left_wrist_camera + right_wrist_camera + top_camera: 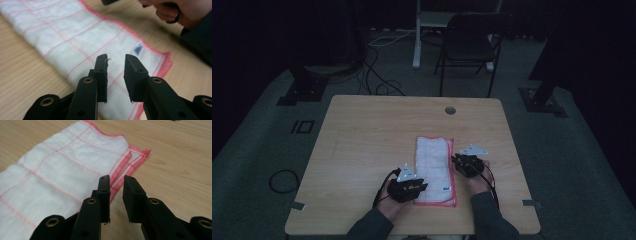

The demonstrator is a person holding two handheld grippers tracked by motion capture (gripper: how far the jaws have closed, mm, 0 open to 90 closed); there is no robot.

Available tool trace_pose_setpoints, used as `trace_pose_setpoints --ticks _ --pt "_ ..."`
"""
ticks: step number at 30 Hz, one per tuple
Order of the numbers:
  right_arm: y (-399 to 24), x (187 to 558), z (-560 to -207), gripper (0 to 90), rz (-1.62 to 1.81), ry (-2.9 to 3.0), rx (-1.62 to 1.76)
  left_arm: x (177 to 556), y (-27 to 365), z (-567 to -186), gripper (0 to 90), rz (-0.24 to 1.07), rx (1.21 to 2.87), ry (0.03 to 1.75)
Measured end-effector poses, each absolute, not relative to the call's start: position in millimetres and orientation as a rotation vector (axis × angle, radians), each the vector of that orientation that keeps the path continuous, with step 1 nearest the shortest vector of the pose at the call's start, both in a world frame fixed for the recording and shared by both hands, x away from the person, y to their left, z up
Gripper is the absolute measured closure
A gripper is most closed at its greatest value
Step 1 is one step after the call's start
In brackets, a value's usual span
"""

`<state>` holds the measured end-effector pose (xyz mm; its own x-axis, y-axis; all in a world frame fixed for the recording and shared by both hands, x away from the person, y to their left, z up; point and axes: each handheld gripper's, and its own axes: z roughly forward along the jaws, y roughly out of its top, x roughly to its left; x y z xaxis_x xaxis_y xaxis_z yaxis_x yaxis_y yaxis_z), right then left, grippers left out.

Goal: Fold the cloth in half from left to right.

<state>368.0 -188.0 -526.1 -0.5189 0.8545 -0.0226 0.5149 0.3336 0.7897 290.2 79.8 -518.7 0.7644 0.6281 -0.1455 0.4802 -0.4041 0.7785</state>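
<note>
A white cloth [435, 167] with pink grid lines and a pink hem lies folded into a long strip on the wooden table [362, 130], lengthwise away from me. My left gripper [419, 186] rests at the strip's near left edge; in the left gripper view its jaws [116, 60] stand apart over the cloth [75, 37] with nothing between them. My right gripper [458, 161] is at the strip's right edge. Its jaws [117, 181] also show a narrow gap, held just above the layered hem of the cloth [62, 170], gripping nothing.
A small blue label [138, 48] sits near the cloth's near right corner. The hand on the right gripper [175, 12] shows beyond the cloth. A round cable hole [450, 110] is at the table's far side. A black folding chair [469, 42] stands behind the table.
</note>
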Motion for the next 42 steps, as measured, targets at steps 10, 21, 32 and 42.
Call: trace_pose_setpoints --ticks 10,21,32,42 --pt "-184.2 394.0 -523.7 73.7 1.026 2.139 1.22 298.4 103.4 -529.5 72.4 0.279 2.074 0.898" --pt "-173.4 425.5 -521.3 79.1 1.024 2.118 1.252 303.1 112.3 -531.8 72.3 0.299 2.07 0.923" --pt "-166.6 457.3 -533.5 88.1 0.961 2.142 1.373 303.8 111.9 -533.4 72.1 0.299 2.071 0.93" --pt "-159.6 456.5 -532.2 68.4 1.057 2.258 1.303 303.8 111.8 -533.6 71.4 0.298 2.068 0.935"
